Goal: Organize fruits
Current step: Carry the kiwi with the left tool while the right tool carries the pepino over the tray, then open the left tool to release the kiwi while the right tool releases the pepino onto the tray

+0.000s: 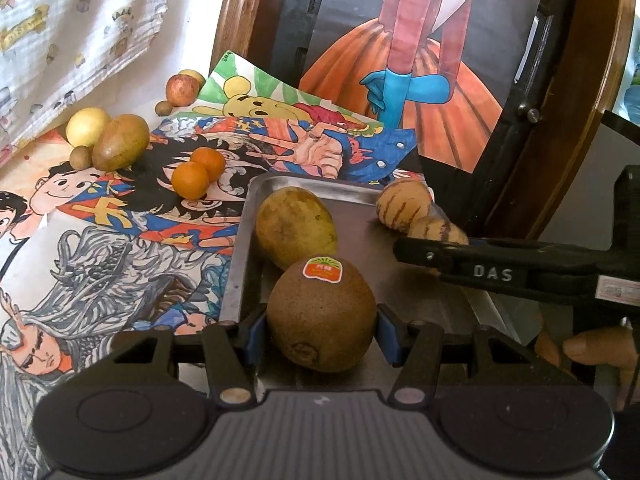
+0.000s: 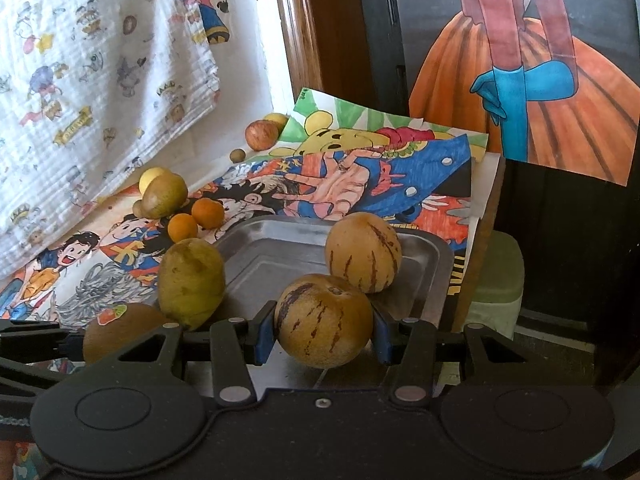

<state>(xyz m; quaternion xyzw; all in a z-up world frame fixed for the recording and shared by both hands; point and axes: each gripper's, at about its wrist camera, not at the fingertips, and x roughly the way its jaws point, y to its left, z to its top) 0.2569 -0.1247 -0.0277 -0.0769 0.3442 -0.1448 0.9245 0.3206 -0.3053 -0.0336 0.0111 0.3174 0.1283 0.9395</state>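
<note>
Kiwi (image 1: 321, 314) clamped between the blue pads of the left gripper (image 1: 320, 334), sitting right at the near edge of the metal tray (image 1: 304, 184), sticker up, fuzzy brown skin. Just behind it, touching, a yellow-green mango (image 1: 294, 226) hugging the tray's left rim. Over on the right side, a striped melon (image 2: 324, 320) pinched in the right gripper (image 2: 323, 334), low over the tray's near part, purple streaks on tan skin, with a second striped melon (image 2: 362, 252) just behind it near the far right corner. Decent bare patch of tray floor in the middle and toward the back rim. Both grippers coming in side by side, level, pointing the same way. Off the tray to the left on the cartoon drawings (image 1: 120, 208): two oranges (image 1: 198, 174), near the tray's far left corner, then further out another kiwi (image 1: 120, 142) and a yellow fruit (image 1: 86, 126).
</note>
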